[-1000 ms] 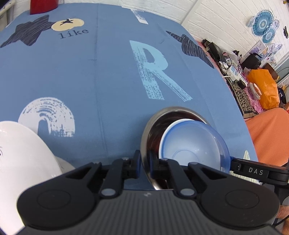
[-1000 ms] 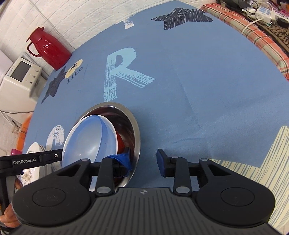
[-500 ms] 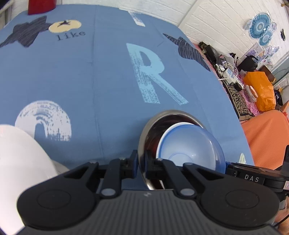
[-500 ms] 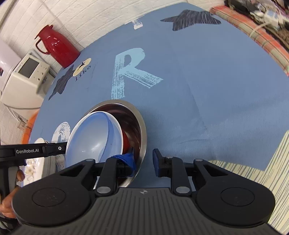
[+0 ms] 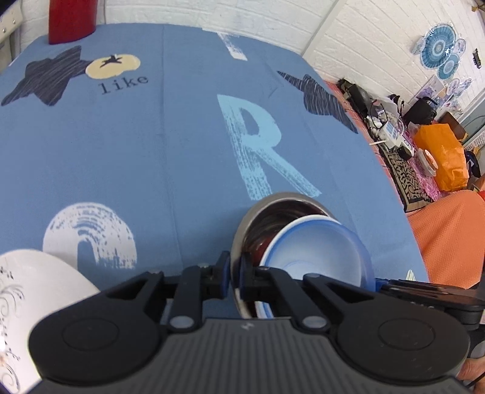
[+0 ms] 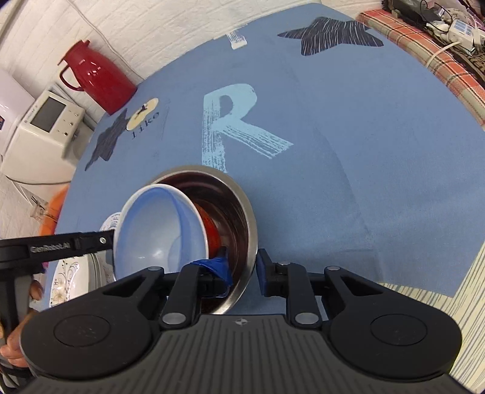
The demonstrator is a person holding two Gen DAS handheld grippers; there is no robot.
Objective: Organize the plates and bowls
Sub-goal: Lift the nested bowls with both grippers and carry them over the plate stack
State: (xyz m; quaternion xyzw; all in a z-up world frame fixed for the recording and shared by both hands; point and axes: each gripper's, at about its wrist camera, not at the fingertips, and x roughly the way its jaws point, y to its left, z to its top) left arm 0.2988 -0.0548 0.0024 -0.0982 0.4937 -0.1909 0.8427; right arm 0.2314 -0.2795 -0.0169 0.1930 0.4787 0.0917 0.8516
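Left wrist view first, from left to right: a white plate (image 5: pixel 27 306) with a grey floral pattern is lying at the near left edge of the blue tablecloth (image 5: pixel 151 151). Just right of it, the left gripper (image 5: pixel 234 277) is being held with its fingers pressed onto the near rim of a steel bowl (image 5: pixel 251 224), one finger outside the wall and one inside. A blue bowl (image 5: pixel 315 251) is sitting tilted inside the steel bowl, leaning toward the right. A big pale letter R is printed on the cloth just beyond the bowls. At the far left, the base of a red thermos (image 5: pixel 71 18) is being seen.

Right wrist view, from left to right: a red thermos (image 6: pixel 97 78) and a white appliance (image 6: pixel 39 133) are standing beyond the far left of the table. Nearer, the white plate (image 6: pixel 65 278) is lying at the left, partly hidden. The blue bowl (image 6: pixel 157 233) is resting tilted in the left part of the steel bowl (image 6: pixel 242 209), and something red (image 6: pixel 210 230) is showing beneath it; what it is cannot be told. The right gripper (image 6: pixel 244 271) is being held with its fingers spread to either side of the steel bowl's near rim, the left finger inside and the right finger just outside, not closed upon it.
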